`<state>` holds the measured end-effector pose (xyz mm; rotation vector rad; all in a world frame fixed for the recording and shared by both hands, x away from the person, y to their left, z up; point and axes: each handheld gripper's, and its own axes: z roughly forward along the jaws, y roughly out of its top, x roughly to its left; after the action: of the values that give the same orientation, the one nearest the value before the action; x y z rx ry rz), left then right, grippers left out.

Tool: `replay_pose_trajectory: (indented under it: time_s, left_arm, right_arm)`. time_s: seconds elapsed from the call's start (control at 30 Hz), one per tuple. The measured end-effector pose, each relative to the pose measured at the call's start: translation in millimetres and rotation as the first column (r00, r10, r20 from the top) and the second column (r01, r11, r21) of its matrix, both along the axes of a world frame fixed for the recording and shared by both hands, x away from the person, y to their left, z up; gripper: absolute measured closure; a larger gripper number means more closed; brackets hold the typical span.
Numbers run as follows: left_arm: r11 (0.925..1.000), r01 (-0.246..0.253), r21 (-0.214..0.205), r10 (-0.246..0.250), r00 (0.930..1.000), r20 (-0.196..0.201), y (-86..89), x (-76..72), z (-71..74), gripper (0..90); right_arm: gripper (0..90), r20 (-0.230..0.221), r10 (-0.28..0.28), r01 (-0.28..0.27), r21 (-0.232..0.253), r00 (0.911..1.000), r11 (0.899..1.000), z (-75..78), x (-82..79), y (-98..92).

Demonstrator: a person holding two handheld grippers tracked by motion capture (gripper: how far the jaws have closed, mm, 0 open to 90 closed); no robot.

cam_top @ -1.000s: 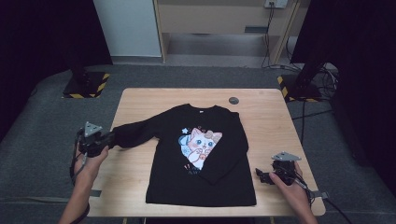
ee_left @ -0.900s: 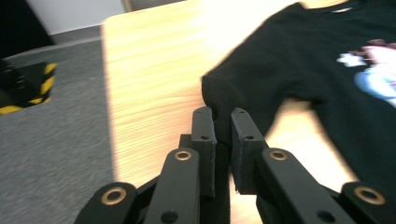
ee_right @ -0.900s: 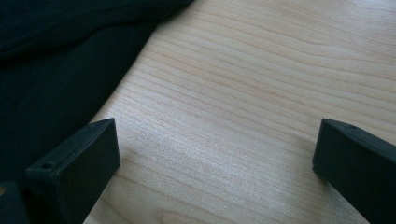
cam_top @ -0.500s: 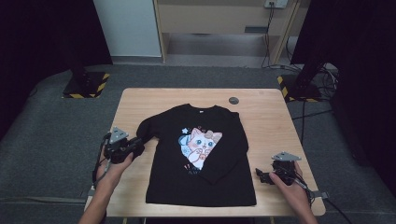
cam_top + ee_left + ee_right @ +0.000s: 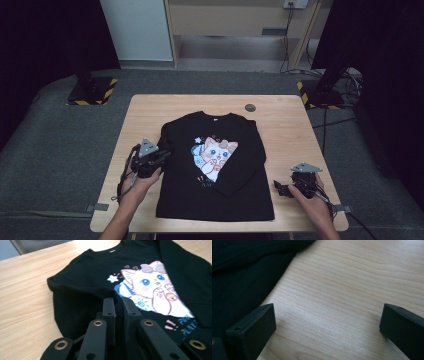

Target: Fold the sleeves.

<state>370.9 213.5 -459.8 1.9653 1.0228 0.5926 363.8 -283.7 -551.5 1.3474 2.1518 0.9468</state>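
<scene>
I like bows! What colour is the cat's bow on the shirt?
Purple bow; the left gripper view shows it best.

Carrying the black shirt's left sleeve (image 5: 167, 150) inward across the table (image 5: 280, 125), pinched in the left gripper (image 5: 162, 156); folding it from stretched out at the table's left edge onto the shirt's body.

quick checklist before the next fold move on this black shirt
1. Left tool shut on the sleeve: ok, jaws nearly together with black cloth between them.
2. Sleeve laid fully over the shirt body: not ok, the pinched fold sits at the shirt's left edge.
3. Right tool free: ok, jaws wide apart above bare table.
4. Other sleeve already folded in: ok, it lies across the front.
5. Small dark disc clear of the shirt: ok.
</scene>
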Motion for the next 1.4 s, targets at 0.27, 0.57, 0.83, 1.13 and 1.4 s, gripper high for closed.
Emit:
replay_pose_trajectory:
  time_s: [0.27,0.57,0.83,1.13,1.4]
  left_arm:
    - [0.9992,0.039,0.012,-0.039,0.9991,-0.018,-20.1,1.5,-4.4,82.4]
    - [0.9975,0.067,0.023,-0.066,0.997,-0.039,-35.9,3.7,-12.2,82.3]
    - [0.995,0.094,0.033,-0.092,0.9946,-0.049,-46.2,2.4,-15.4,82.3]
    - [0.9918,0.119,0.047,-0.115,0.9912,-0.065,-57.9,3.3,-20.6,82.2]
    - [0.9884,0.141,0.056,-0.137,0.9878,-0.074,-67.4,2.7,-25.0,82.2]
  right_arm:
    - [0.7,0.0,0.0,0.0,0.0,1.0,1.0,0.0,0.0,-0.1]
    - [0.8,0.0,0.0,0.0,0.0,1.0,1.0,0.0,0.0,-0.1]
    - [0.8,0.0,0.0,0.0,0.0,1.0,1.0,0.0,0.0,-0.1]
    - [0.8,0.0,0.001,-0.001,0.001,1.0,1.0,0.1,0.0,-0.2]
    - [0.8,-0.001,0.001,-0.001,0.001,1.0,1.0,0.1,0.0,-0.2]
